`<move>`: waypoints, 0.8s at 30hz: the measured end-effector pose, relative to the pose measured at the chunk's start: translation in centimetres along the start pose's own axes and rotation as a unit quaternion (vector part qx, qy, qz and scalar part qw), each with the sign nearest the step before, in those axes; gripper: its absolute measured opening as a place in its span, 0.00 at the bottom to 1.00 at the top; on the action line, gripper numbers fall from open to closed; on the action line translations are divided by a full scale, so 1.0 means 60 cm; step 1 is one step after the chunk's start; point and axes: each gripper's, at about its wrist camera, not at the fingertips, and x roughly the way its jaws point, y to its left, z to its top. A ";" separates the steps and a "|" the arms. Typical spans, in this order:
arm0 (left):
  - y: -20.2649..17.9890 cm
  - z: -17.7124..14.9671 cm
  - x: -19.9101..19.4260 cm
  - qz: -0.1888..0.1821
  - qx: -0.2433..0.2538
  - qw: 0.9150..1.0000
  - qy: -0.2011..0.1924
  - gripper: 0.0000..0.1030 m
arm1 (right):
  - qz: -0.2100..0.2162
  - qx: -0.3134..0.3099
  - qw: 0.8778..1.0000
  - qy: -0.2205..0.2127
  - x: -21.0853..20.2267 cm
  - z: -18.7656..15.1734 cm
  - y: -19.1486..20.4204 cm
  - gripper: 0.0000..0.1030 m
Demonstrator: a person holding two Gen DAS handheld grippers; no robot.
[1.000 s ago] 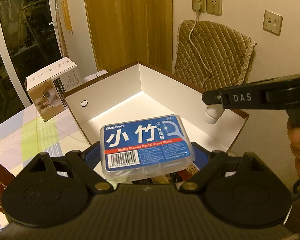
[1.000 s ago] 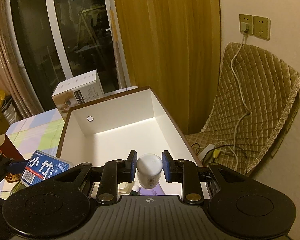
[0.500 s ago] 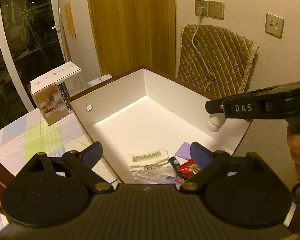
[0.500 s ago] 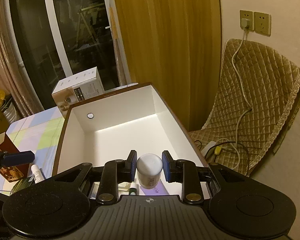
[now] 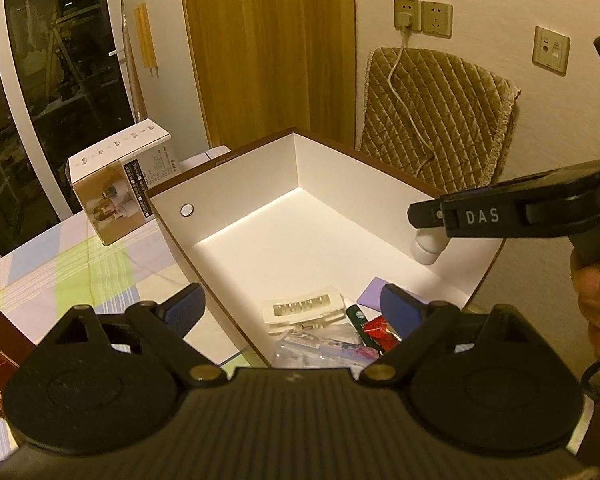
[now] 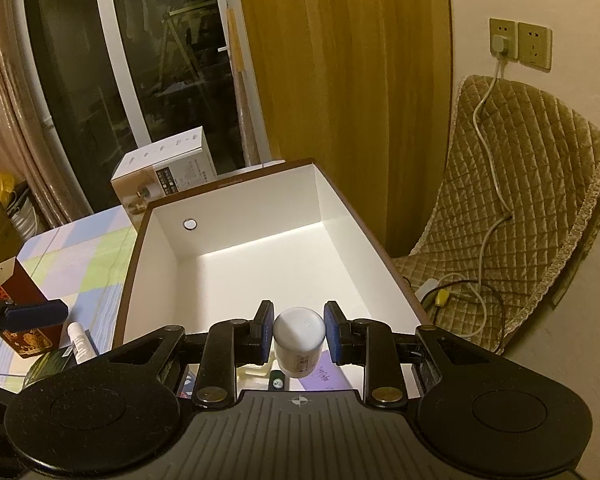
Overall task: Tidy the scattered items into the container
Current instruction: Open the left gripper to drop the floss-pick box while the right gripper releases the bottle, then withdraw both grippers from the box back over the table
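Note:
A white box with a brown rim stands open on the table. My left gripper is open and empty over its near left corner. Below it in the box lie a white comb-like packet, clear sachets, a red packet and a purple card. My right gripper is shut on a white bottle and holds it over the box's near end; it shows from the side in the left wrist view.
A white and brown carton stands behind the box. A dark red box, a white tube and a green item lie on the checked tablecloth left of the box. A quilted cushion leans against the wall.
My left gripper opened and let go of the blue dental floss box, which is out of view now. It then drew back slightly to the left. My right gripper kept still with the bottle.

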 end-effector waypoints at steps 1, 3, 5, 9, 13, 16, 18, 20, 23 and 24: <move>0.001 0.000 0.000 0.000 -0.001 1.000 0.000 0.89 | 0.001 -0.001 1.000 0.001 0.001 0.000 0.001 0.29; 0.003 -0.002 -0.001 0.002 -0.001 1.000 0.001 0.89 | -0.003 -0.007 1.000 0.001 0.002 0.001 0.005 0.29; 0.004 -0.004 -0.002 0.003 -0.002 1.000 0.002 0.89 | -0.004 -0.014 1.000 0.000 0.004 0.001 0.008 0.29; 0.006 -0.009 -0.003 0.005 -0.005 1.000 0.004 0.89 | -0.002 -0.015 1.000 0.000 0.005 -0.002 0.011 0.47; 0.011 -0.013 -0.005 0.006 -0.008 1.000 0.005 0.89 | 0.004 -0.011 1.000 -0.012 0.001 -0.003 0.012 0.86; 0.015 -0.015 -0.006 0.007 -0.011 1.000 0.006 0.89 | 0.006 -0.010 1.000 -0.009 0.003 -0.002 0.014 0.86; 0.017 -0.016 -0.007 0.008 -0.012 1.000 0.006 0.89 | 0.007 -0.010 1.000 -0.008 0.003 -0.001 0.016 0.86; 0.018 -0.017 -0.008 0.008 -0.012 1.000 0.005 0.89 | 0.009 -0.010 1.000 -0.008 0.002 0.000 0.017 0.86; 0.021 -0.019 -0.011 0.009 -0.013 1.000 0.005 0.89 | 0.010 -0.011 1.000 -0.008 0.000 0.000 0.020 0.86; 0.022 -0.019 -0.012 0.009 -0.013 1.000 0.005 0.89 | 0.011 -0.011 1.000 -0.008 -0.001 0.001 0.021 0.86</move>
